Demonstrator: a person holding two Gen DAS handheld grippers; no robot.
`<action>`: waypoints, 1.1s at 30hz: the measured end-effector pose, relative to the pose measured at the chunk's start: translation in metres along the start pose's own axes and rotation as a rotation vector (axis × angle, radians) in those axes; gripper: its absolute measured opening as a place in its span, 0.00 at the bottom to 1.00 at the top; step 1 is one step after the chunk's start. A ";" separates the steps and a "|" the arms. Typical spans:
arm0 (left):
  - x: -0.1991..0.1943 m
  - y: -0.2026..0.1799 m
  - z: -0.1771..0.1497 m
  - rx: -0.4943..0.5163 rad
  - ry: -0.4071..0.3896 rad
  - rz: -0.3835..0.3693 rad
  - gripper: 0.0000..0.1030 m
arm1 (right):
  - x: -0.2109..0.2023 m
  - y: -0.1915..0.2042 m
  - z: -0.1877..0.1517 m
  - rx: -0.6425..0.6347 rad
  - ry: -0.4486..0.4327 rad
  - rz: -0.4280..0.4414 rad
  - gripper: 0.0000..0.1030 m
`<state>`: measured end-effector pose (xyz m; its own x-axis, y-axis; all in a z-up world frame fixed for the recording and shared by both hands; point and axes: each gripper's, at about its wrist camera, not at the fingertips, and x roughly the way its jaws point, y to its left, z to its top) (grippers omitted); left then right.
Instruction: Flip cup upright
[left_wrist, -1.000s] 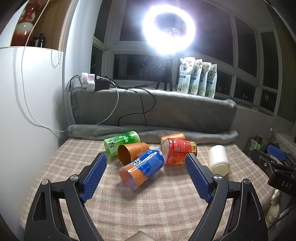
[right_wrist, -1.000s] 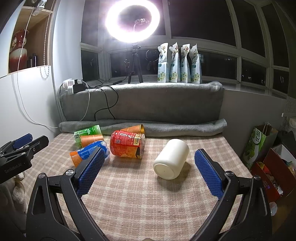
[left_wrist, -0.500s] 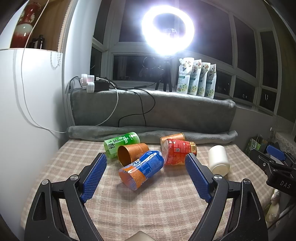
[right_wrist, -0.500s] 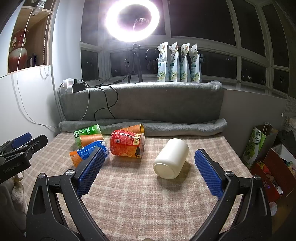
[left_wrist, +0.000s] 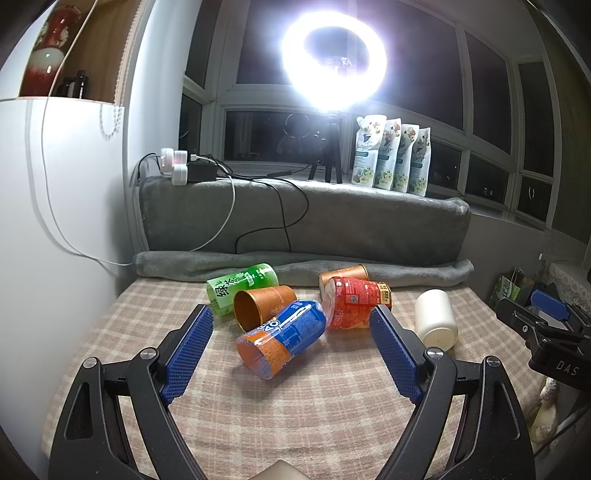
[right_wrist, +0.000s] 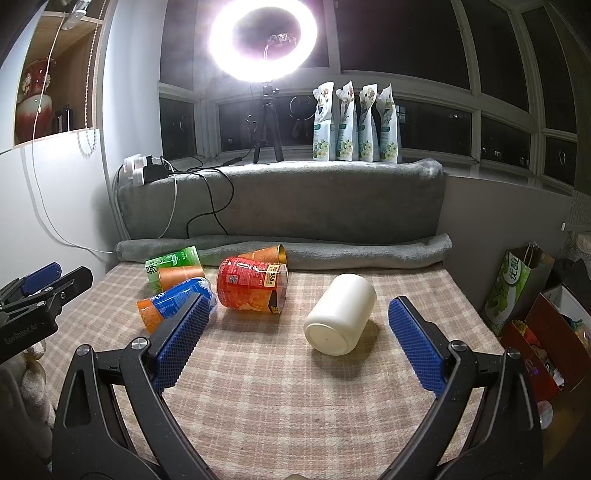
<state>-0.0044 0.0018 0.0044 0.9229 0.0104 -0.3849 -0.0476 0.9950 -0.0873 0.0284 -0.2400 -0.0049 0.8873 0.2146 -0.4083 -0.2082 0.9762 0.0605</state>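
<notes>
Right wrist view: a plain white cylindrical cup lies on its side on the beige checked tablecloth, its flat closed base turned toward the camera and its mouth pointing away toward the rolled grey blanket. It rests between the two blue-padded fingers of the right gripper, nearer the right-hand one, touching neither; the jaws stand wide apart with nothing between them but the cup on the cloth.

To the cup's left, well apart from it, sits a cluster of toppled containers: a red printed plastic cup, a gold-rimmed orange paper cup behind it, a blue and orange wrapped cup, another orange paper cup and a green printed cup.

In the left wrist view, the left gripper hangs over the cloth with its jaws spread wide too, framing the blue and orange wrapped cup without touching it. The white cup appears just beyond its right finger.

A bright ring light on a tripod and four standing pouches line the windowsill.
</notes>
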 end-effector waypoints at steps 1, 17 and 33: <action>0.001 0.000 -0.001 0.001 0.000 0.000 0.84 | 0.000 0.000 0.000 0.000 0.000 0.000 0.97; -0.001 -0.001 -0.001 0.002 0.001 0.000 0.84 | 0.009 -0.006 -0.006 0.017 0.025 -0.011 0.97; 0.012 0.000 -0.015 0.007 0.072 -0.025 0.84 | 0.055 -0.048 -0.014 0.147 0.195 0.005 0.97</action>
<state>0.0008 0.0003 -0.0137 0.8939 -0.0217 -0.4478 -0.0217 0.9956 -0.0916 0.0817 -0.2753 -0.0434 0.7868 0.2235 -0.5753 -0.1378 0.9722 0.1892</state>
